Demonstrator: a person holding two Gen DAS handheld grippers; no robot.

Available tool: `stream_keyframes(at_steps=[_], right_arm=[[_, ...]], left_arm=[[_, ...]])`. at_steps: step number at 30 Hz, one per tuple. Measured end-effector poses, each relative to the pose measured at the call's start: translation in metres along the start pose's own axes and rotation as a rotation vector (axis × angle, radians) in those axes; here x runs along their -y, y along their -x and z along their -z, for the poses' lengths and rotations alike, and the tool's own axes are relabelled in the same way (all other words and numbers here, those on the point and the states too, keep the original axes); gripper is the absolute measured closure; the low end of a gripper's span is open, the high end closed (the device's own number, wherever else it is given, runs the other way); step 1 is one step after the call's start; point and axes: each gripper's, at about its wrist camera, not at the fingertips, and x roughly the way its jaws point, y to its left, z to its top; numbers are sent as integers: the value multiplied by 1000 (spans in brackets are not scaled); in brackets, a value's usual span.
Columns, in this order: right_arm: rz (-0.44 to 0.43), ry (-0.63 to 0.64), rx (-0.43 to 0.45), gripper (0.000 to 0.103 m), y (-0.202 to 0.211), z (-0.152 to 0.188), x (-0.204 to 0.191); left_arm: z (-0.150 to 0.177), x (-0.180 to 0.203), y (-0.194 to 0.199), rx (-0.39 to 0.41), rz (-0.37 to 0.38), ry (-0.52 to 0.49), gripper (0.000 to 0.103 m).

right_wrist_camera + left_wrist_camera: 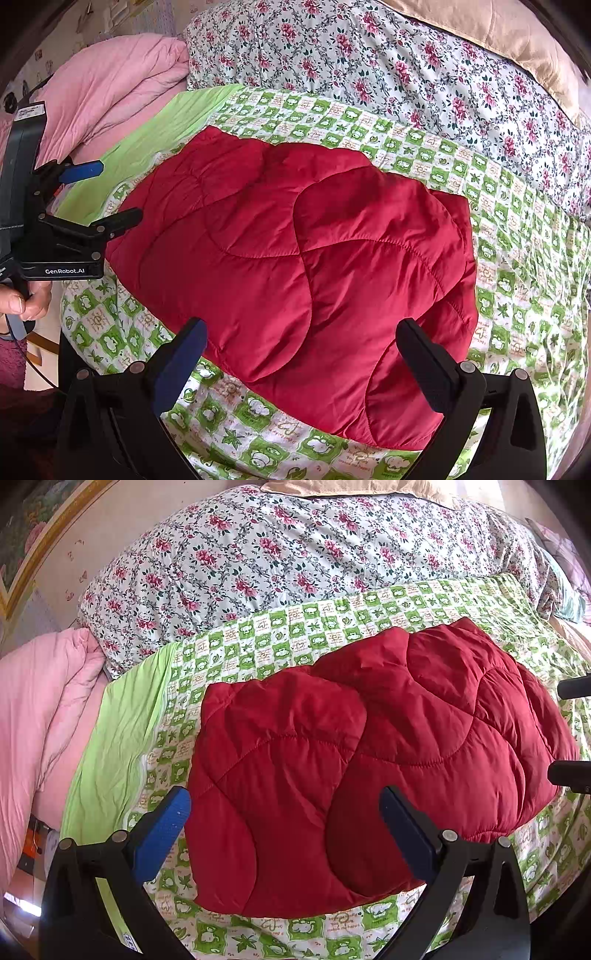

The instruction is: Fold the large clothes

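The left wrist camera looked forward and down along its own tool [284, 830] from close above the bed, the red quilted garment [369, 746] filling the centre and the other tool's fingers [570, 771] cut off at 3 o'clock. The right wrist camera faced the same way from just beside it, equally near, with the left tool [110, 199] at 9 o'clock. Both views shared the garment, the green checked sheet [498, 221] and the floral quilt [277, 561] at 12 o'clock.

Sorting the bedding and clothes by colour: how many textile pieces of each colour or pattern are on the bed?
Red quilted garment: 1
Green checked sheet: 1
Floral quilt: 1
Pink quilt: 1
Beige pillow: 1
Total: 5
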Motion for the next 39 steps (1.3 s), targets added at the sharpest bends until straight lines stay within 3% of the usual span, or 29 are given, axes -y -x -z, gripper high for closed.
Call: stream_keyframes(at_steps=[39], right_arm=[[1, -3, 3, 0, -3, -5, 2]], left_arm=[[-7, 0, 4, 27, -8, 2, 1]])
